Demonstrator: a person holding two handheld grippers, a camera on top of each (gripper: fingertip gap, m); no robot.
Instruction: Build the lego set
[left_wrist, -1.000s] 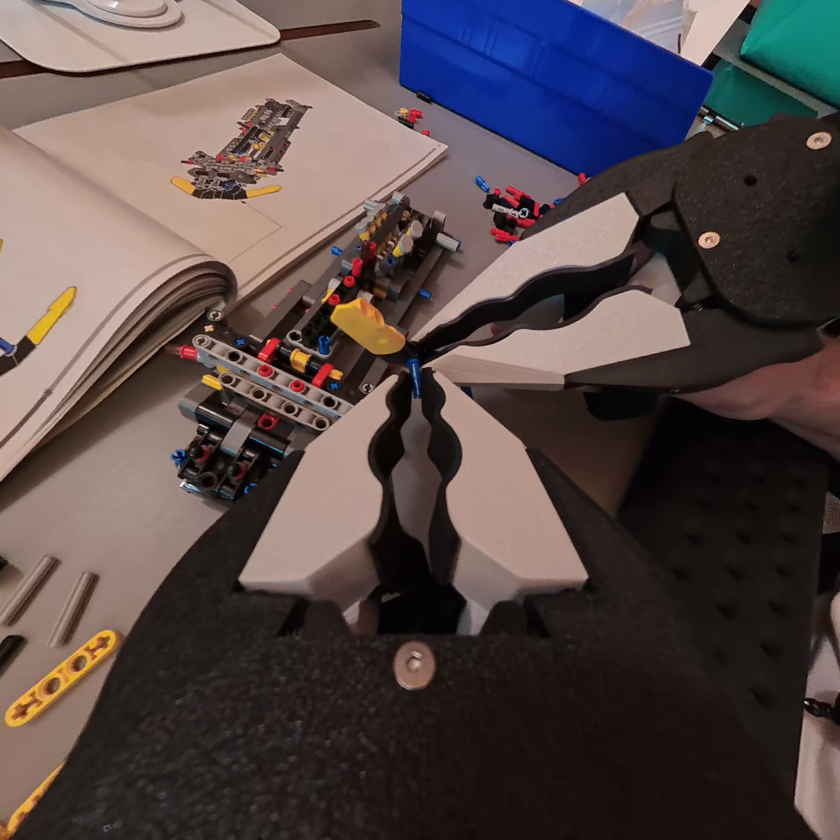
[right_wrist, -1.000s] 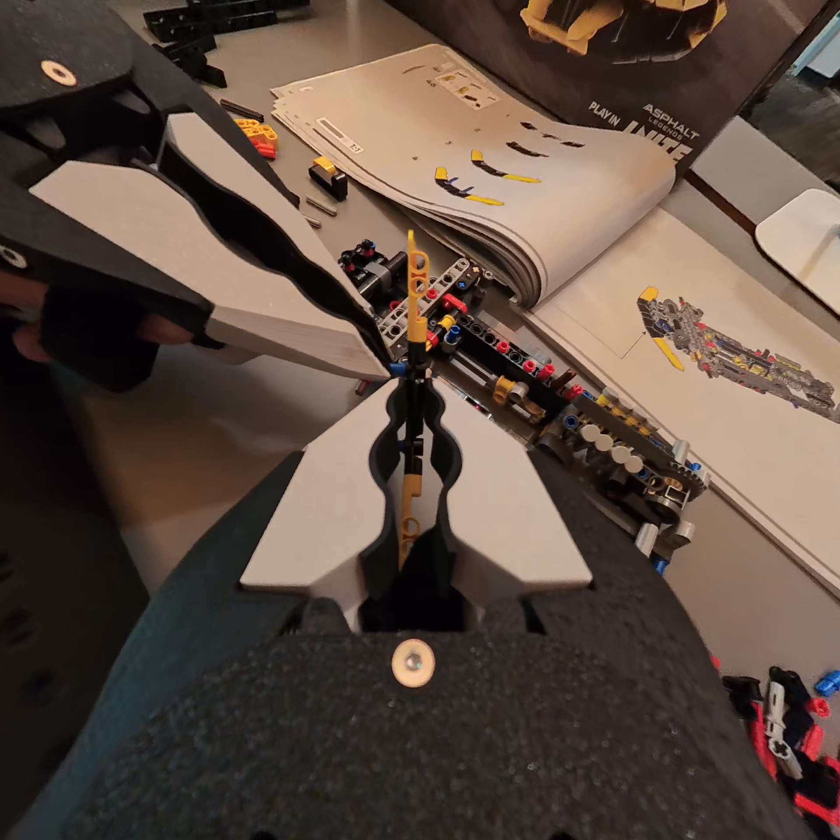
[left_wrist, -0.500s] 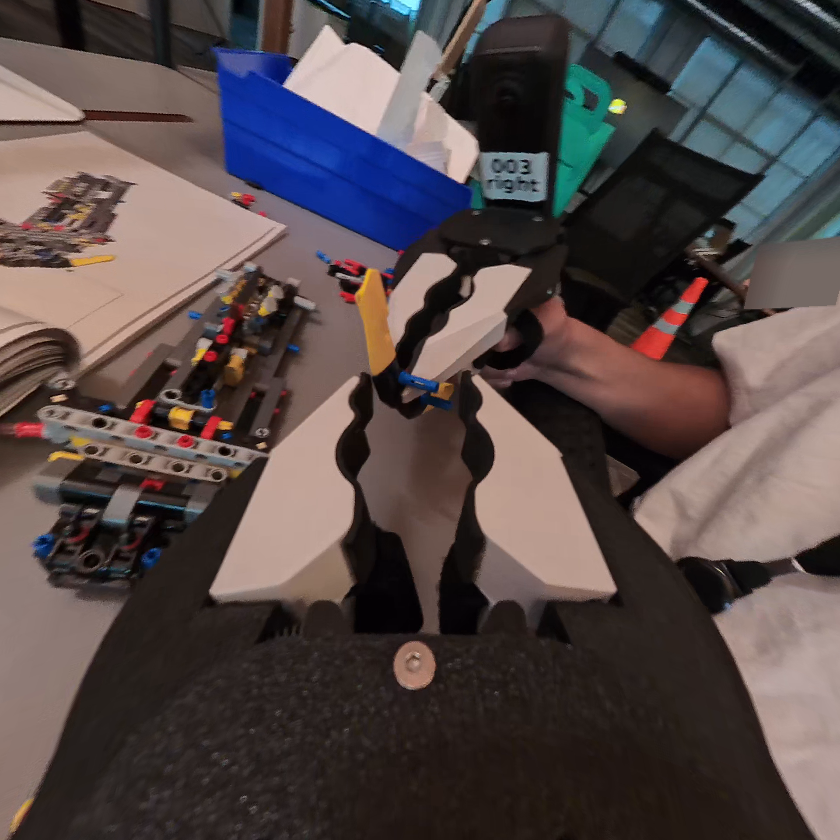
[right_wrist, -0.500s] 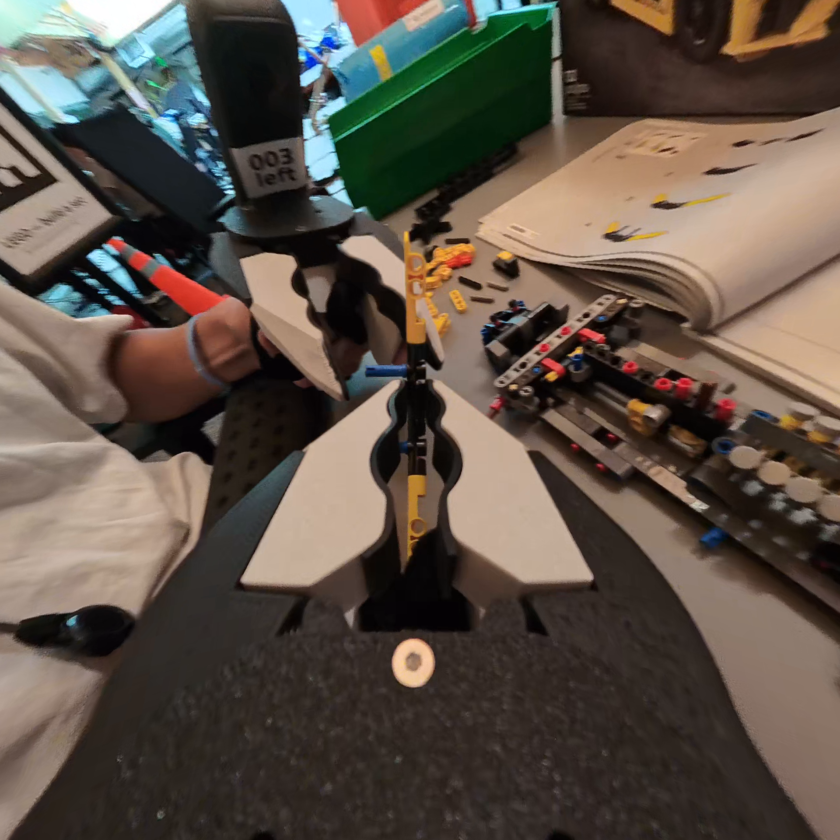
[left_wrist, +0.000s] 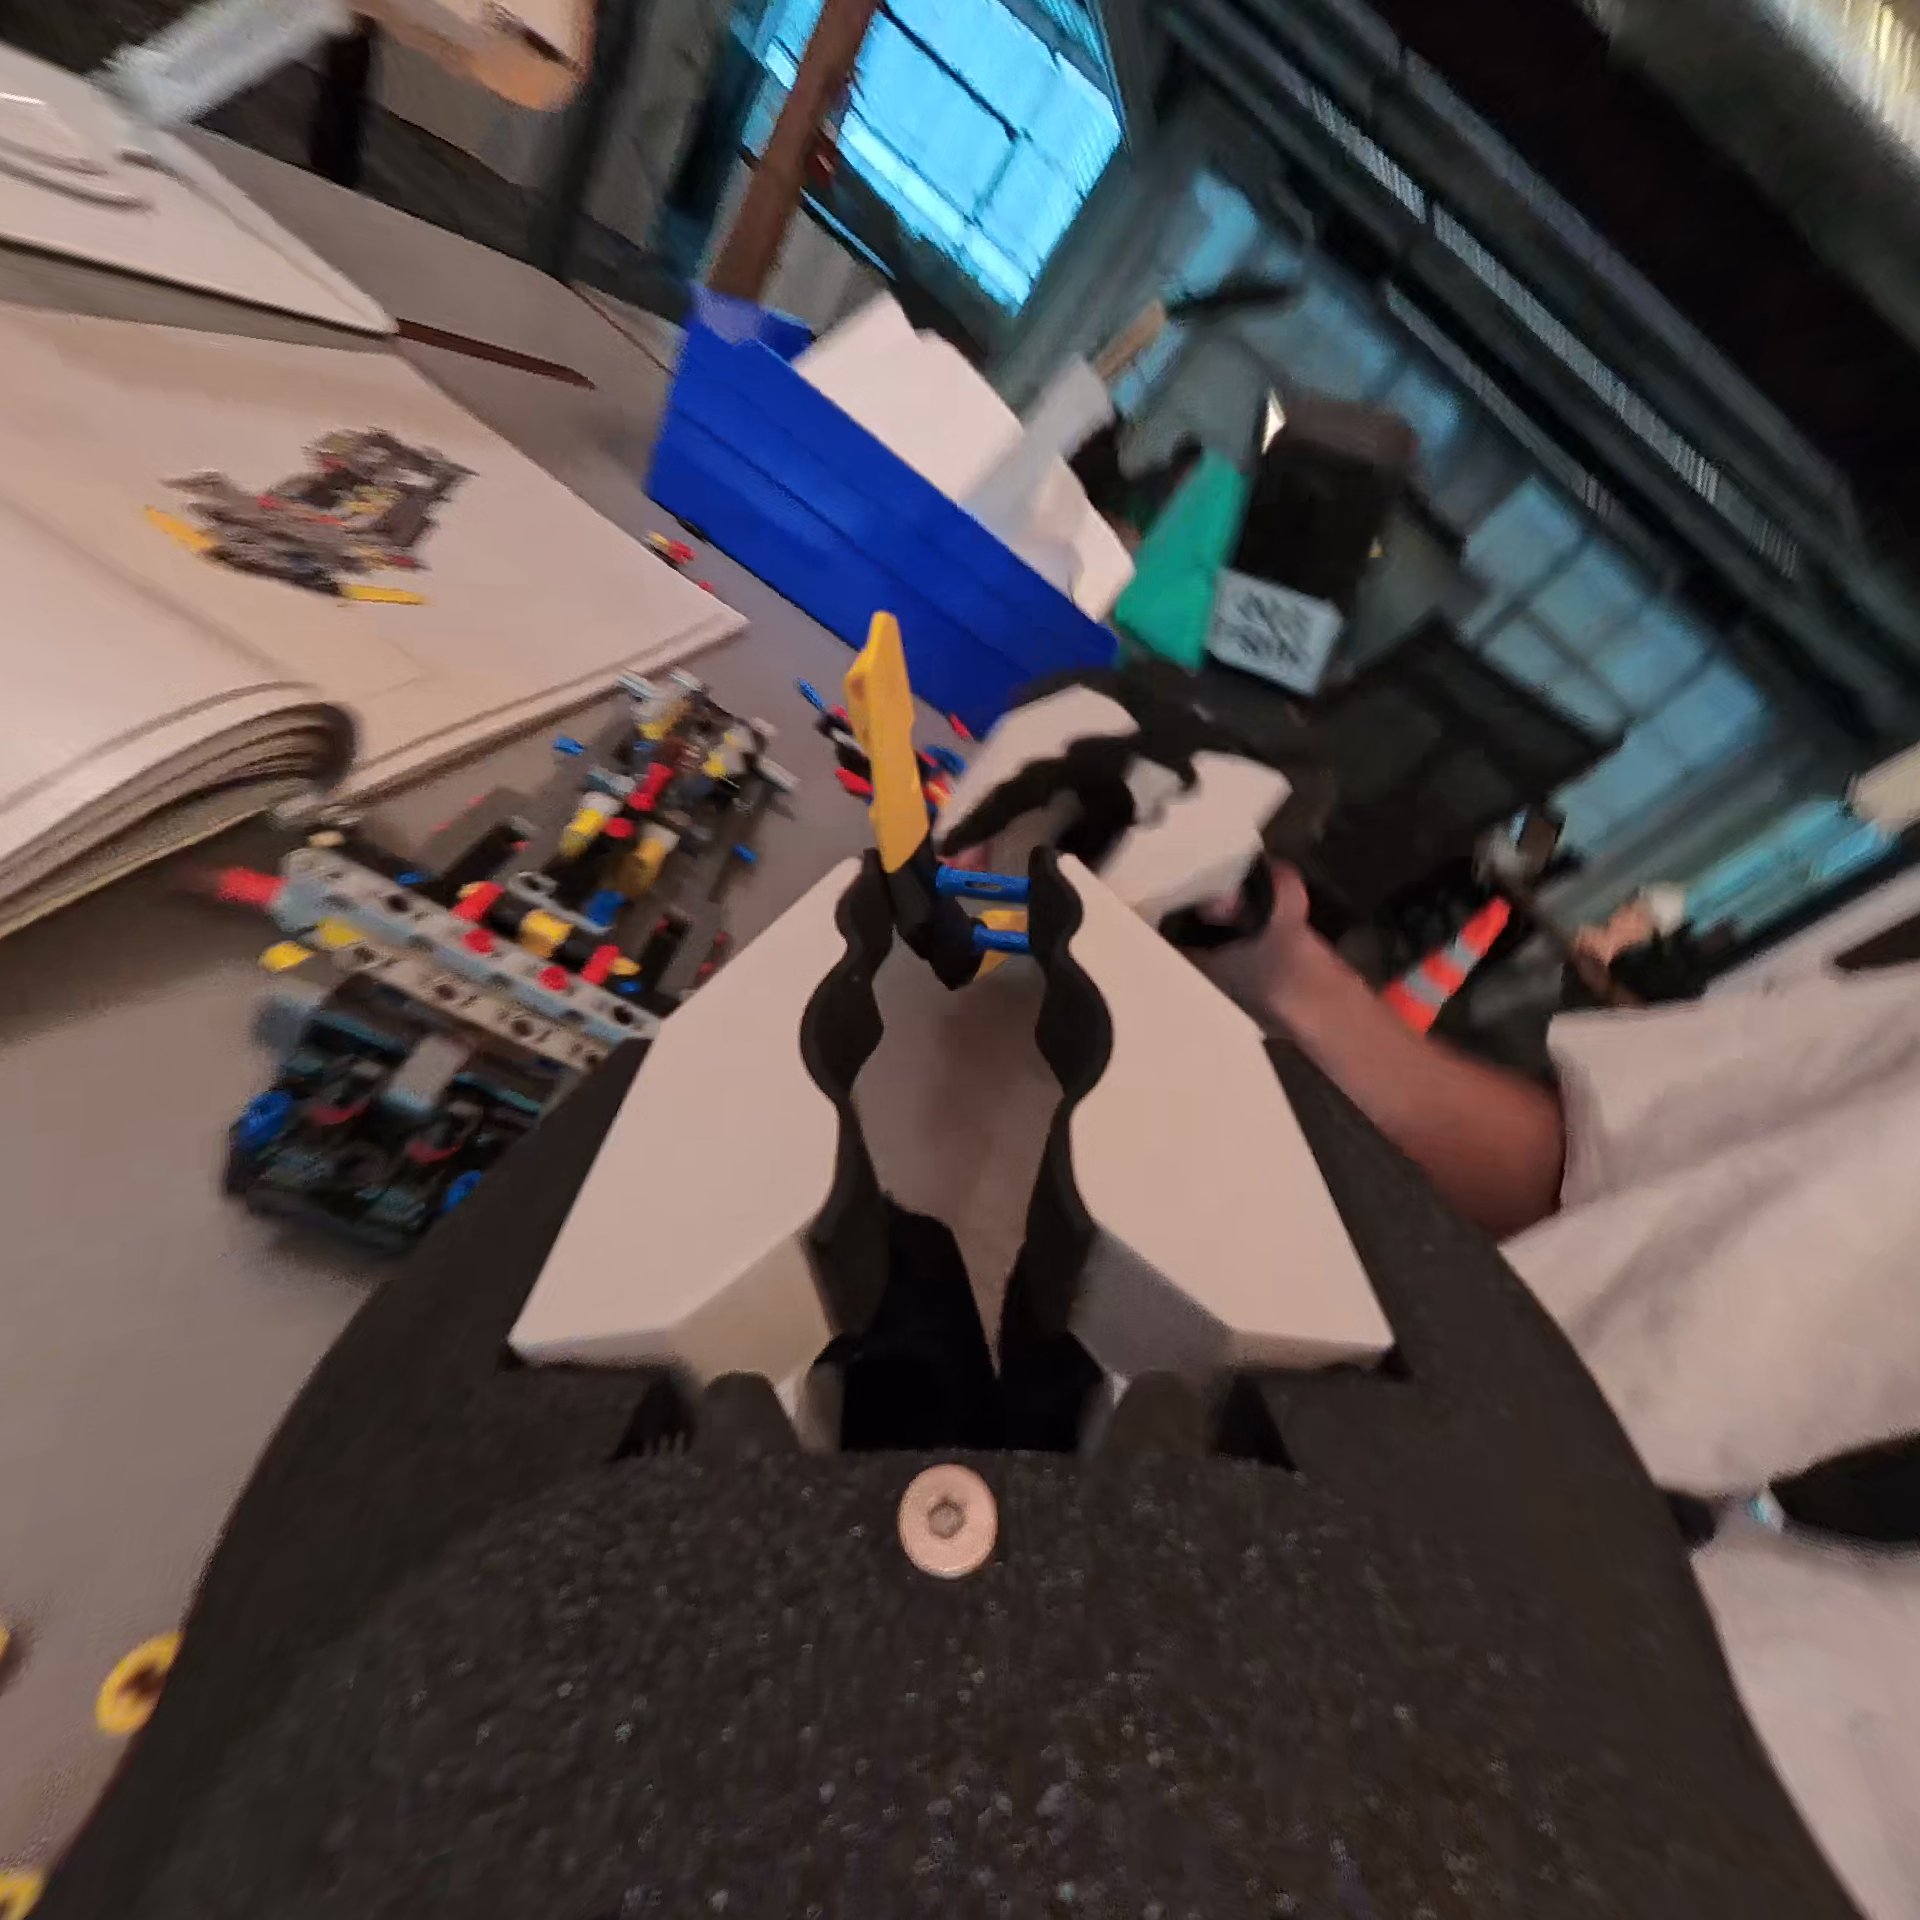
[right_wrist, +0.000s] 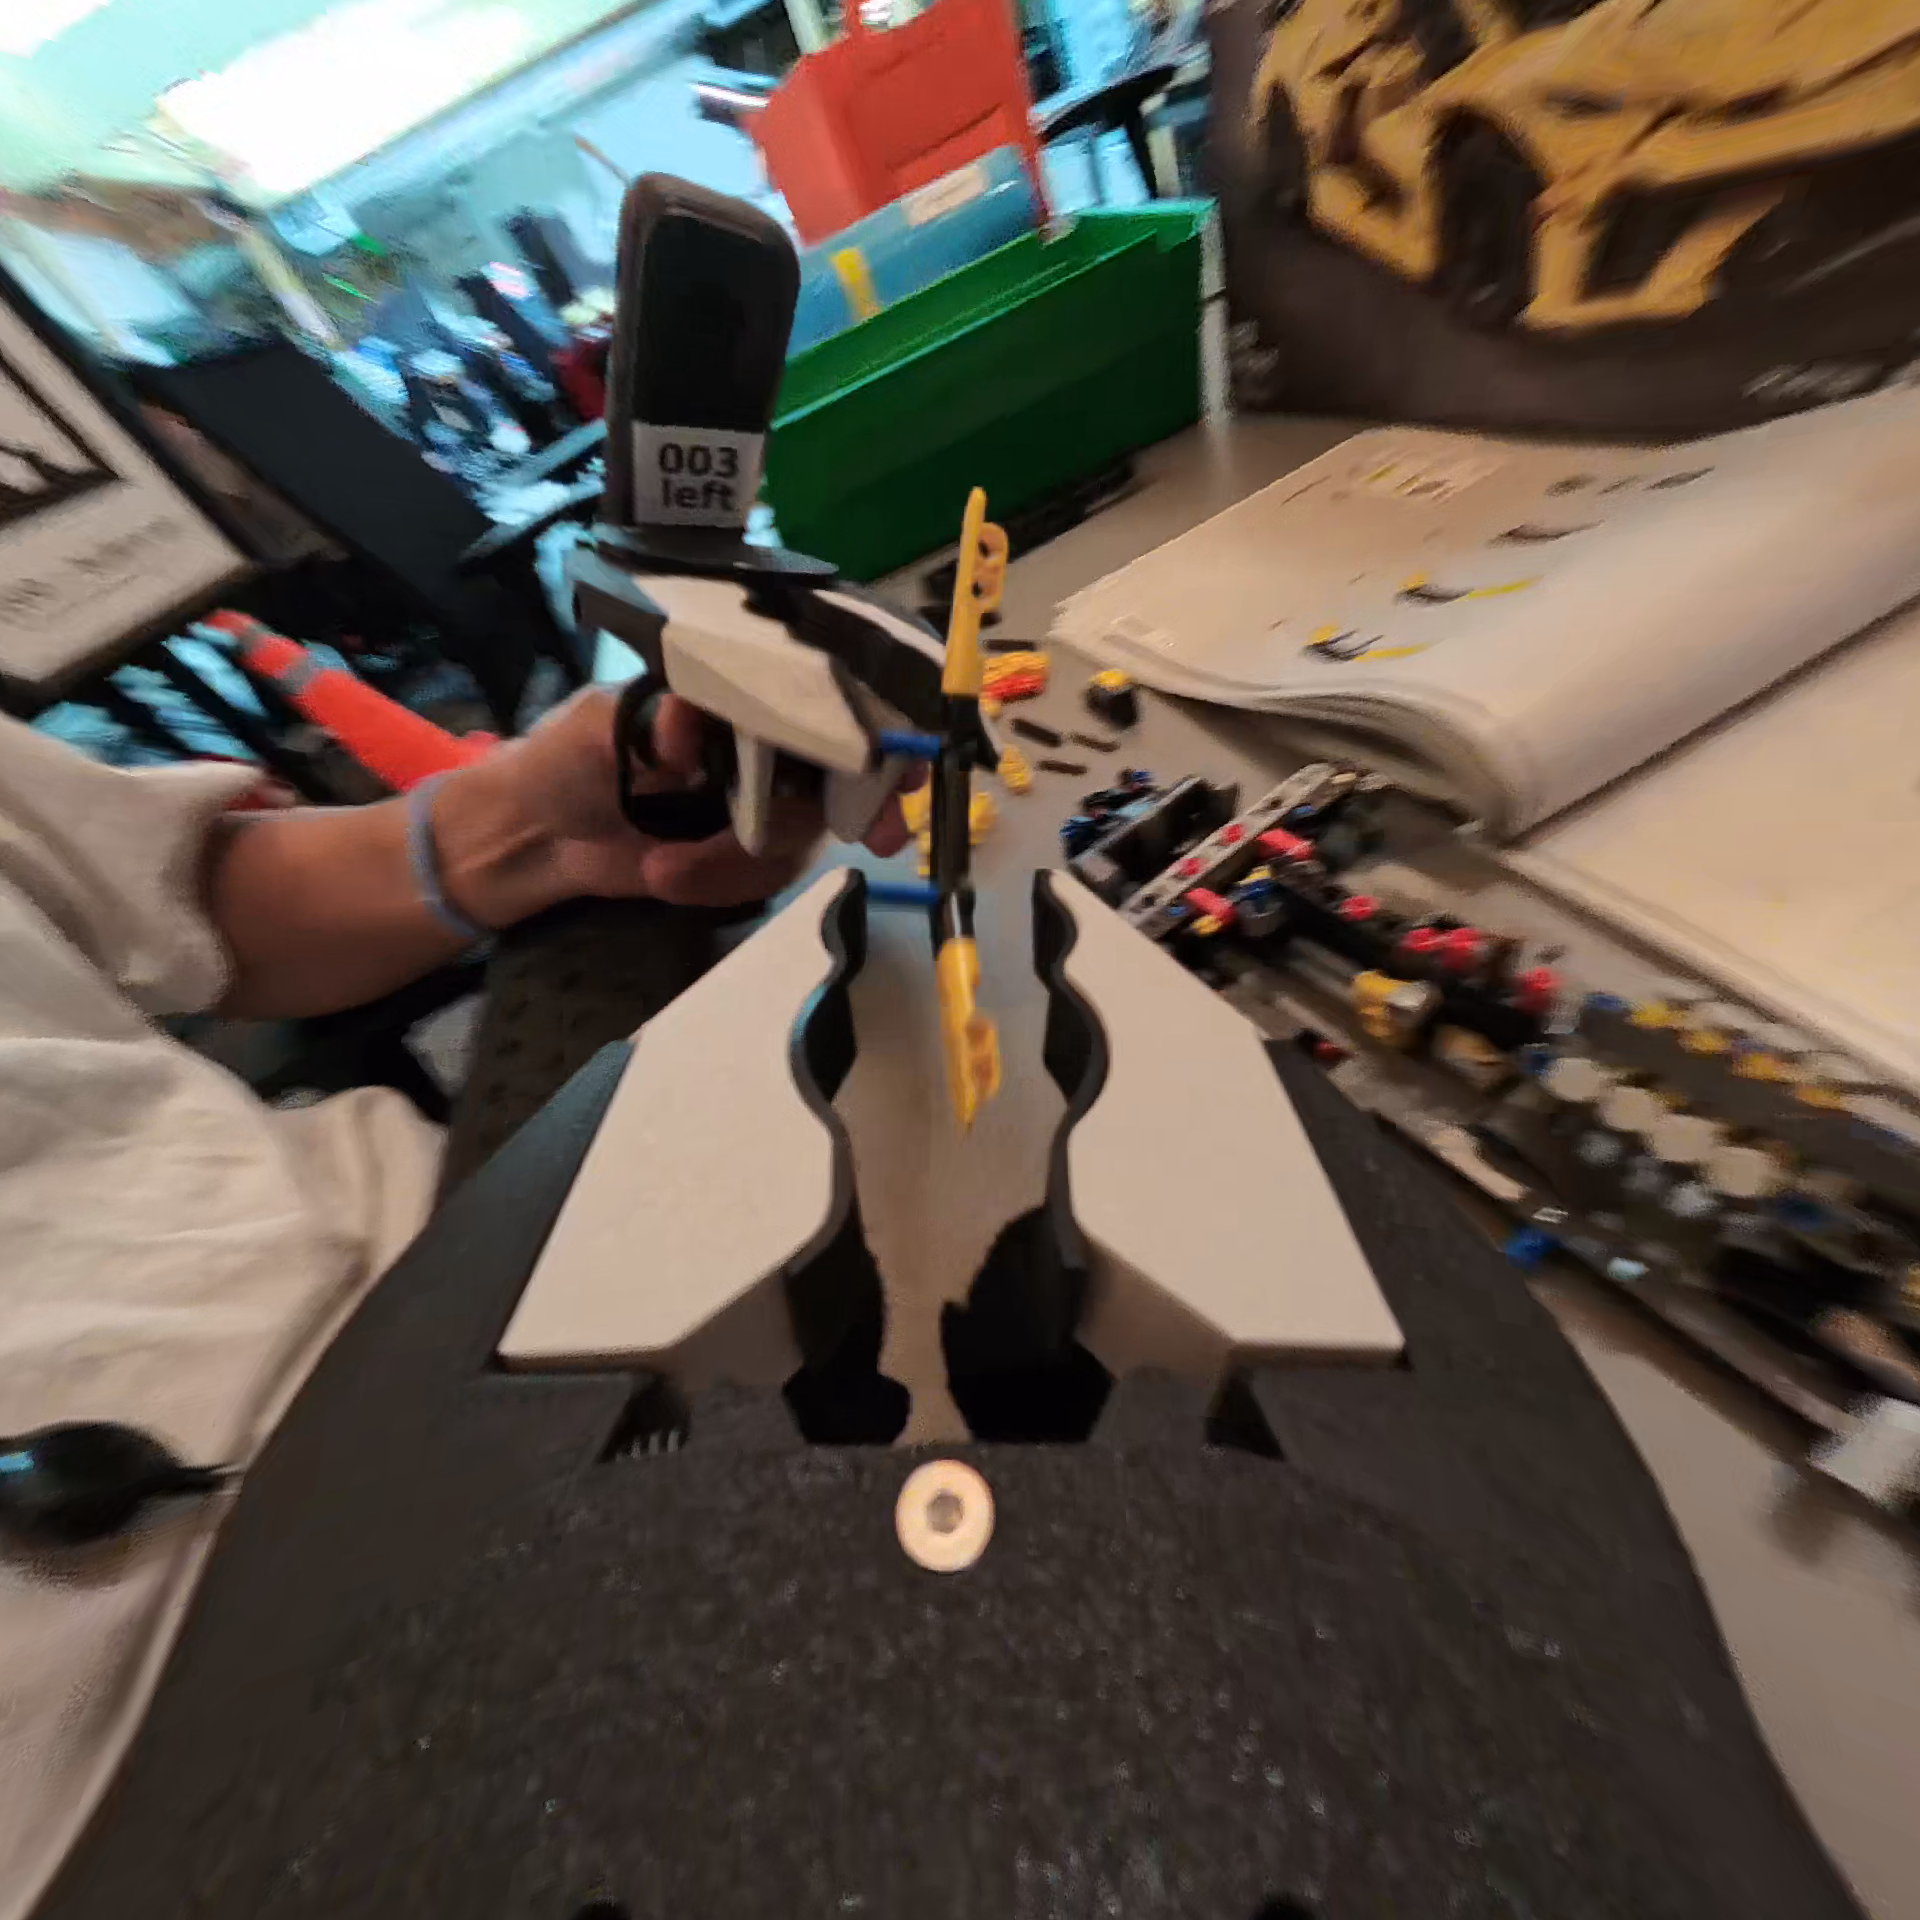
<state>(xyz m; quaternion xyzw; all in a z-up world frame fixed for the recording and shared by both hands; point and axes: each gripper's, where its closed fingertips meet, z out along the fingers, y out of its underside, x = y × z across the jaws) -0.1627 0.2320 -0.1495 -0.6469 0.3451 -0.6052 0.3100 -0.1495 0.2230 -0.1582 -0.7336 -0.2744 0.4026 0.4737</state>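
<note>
Yellow-and-black beam (right_wrist: 961, 821) passed between grippers, centre frame above the table.

Left gripper (left_wrist: 951, 883) pinches it by its blue pins (left_wrist: 982, 885); right gripper (right_wrist: 948, 904) spread, empty. Light, stiff, apt to pivot: take the black middle.

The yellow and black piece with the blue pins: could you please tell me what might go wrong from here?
1. The left gripper seems to pinch the piece only at its very tips, one side bearing on the blue pins, so the piece may pivot or slip out.
2. The right gripper has its jaws open around the piece and gives no support; if the piece drops, it could hit the model on the table.
</note>
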